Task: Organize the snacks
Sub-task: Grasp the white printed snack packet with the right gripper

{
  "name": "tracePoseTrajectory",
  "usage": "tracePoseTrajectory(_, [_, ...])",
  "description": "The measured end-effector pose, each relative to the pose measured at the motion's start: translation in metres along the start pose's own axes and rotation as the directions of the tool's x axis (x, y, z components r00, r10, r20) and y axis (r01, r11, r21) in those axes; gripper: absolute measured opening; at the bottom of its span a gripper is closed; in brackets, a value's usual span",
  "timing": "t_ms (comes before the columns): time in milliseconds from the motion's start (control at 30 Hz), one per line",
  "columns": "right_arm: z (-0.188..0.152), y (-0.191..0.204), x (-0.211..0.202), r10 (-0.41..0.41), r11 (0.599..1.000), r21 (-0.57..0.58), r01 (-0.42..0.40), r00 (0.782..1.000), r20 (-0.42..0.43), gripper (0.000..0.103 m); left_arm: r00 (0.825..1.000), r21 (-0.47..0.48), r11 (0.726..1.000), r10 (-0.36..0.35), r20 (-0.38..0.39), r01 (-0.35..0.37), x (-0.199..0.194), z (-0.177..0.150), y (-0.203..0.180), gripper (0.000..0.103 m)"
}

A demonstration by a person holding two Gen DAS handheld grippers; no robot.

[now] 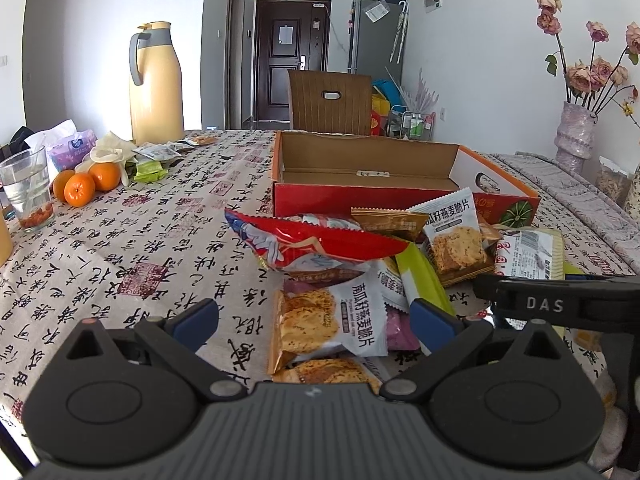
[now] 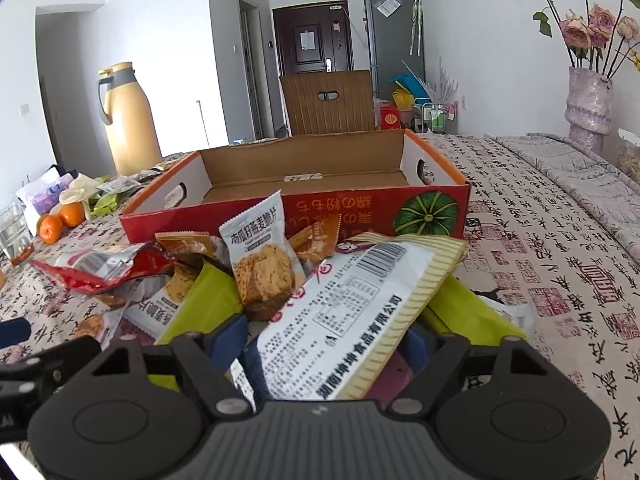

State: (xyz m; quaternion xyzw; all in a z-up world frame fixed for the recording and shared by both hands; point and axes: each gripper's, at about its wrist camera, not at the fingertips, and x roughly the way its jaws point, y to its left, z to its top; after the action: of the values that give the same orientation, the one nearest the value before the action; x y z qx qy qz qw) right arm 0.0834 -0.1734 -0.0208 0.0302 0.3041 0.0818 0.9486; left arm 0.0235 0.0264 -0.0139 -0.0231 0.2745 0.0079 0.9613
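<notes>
While left claw (image 1: pixel 314 314) gapes, right view shows barcode packet (image 2: pixel 352 312) between pads.

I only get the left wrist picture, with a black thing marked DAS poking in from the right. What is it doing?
Observer: That is the right gripper. A cream-edged packet, printed label up, lies between its fingers; whether they pinch it I cannot tell.
Visitor: I see one hand hole in the cardboard box. Is there another?
Observer: Yes, the box has a second cut-out in its left wall, hidden from your view.
</notes>
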Motion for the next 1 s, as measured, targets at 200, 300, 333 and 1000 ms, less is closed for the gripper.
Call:
tracePoseTrajectory(200, [-0.004,0.007,0.002,-0.008,0.999,-0.041,0.008,1.0,0.007,0.066,1.0,-0.007,1.0,0.001,-0.013,-0.001,0.005,0.0,0.002,0.103])
tracePoseTrajectory(300, [-0.007,0.009,-0.001,-0.002,0.998,-0.062,0.003,1.0,0.012,0.059,1.0,-0.008,1.0,0.0,-0.018,0.0,0.005,-0.001,0.001,0.103])
tracePoseTrajectory(333, [-0.007,0.009,-0.002,0.0,0.998,-0.066,0.001,1.0,0.014,0.053,1.0,-0.009,1.0,0.001,-0.019,-0.001,0.005,-0.001,0.001,0.103])
tracePoseTrajectory(1000, [0.0,-0.015,-0.049,0.087,0.996,-0.003,-0.087,0.989,0.116,0.021,0.997,-0.028,0.999,0.04,-0.06,-0.042,0.009,0.009,-0.001,0.103])
